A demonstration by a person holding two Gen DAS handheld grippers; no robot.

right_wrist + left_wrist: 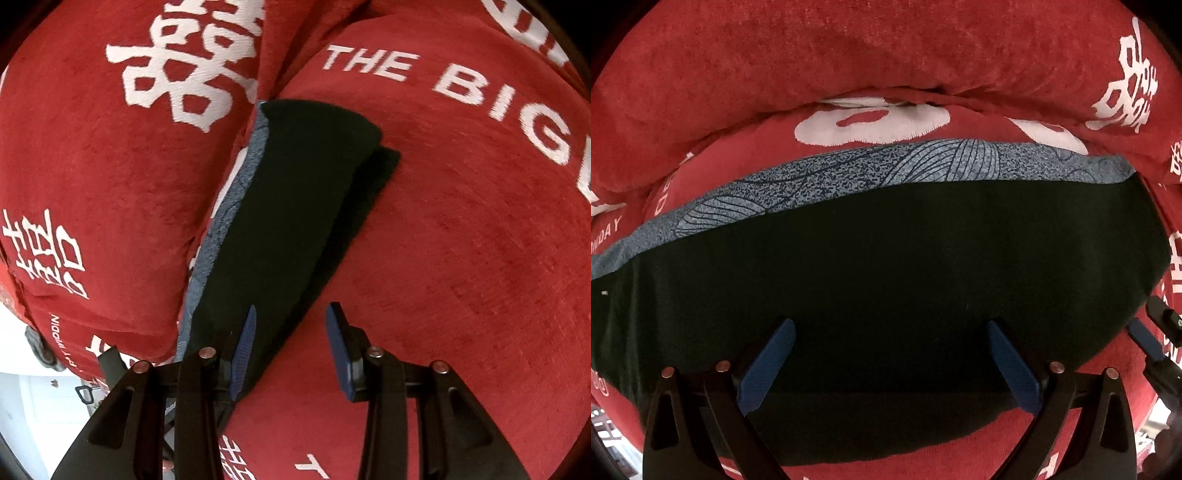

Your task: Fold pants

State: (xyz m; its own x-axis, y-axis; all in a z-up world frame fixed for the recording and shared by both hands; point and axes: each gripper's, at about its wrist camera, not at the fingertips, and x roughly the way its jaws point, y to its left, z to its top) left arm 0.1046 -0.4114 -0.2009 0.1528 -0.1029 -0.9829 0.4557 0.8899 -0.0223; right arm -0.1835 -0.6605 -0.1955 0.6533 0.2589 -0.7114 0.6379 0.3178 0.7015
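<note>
The pants [879, 280] are dark, almost black, and they lie on a red blanket [849, 55] with white letters and signs. It seems to cover a soft sofa or bed, but I cannot tell which. Behind the pants, against the raised back part, there is a blue-grey patterned cloth [849, 173]; its edge shows along the far side of the pants.

In my judgement the task is near its end. In the left wrist view the pants look like a flat, wide packet with quite straight edges. In the right wrist view the pants [295, 206] appear long and narrow, and at the far end one layer lies on another layer that comes out a little beside it. So at least one fold is made. Maybe one more fold or some smoothing is left; the pictures do not decide this.

The left hand-held gripper [886, 354] is wide open above the near part of the pants, and nothing is between its blue fingers [768, 365]. I cannot tell whether they touch the fabric.

The right hand-held gripper [291, 350] is open too, less wide, and holds nothing. It is at the near end of the pants: one finger [243, 350] is over the dark fabric, the other over the red blanket just beside the edge.
</note>
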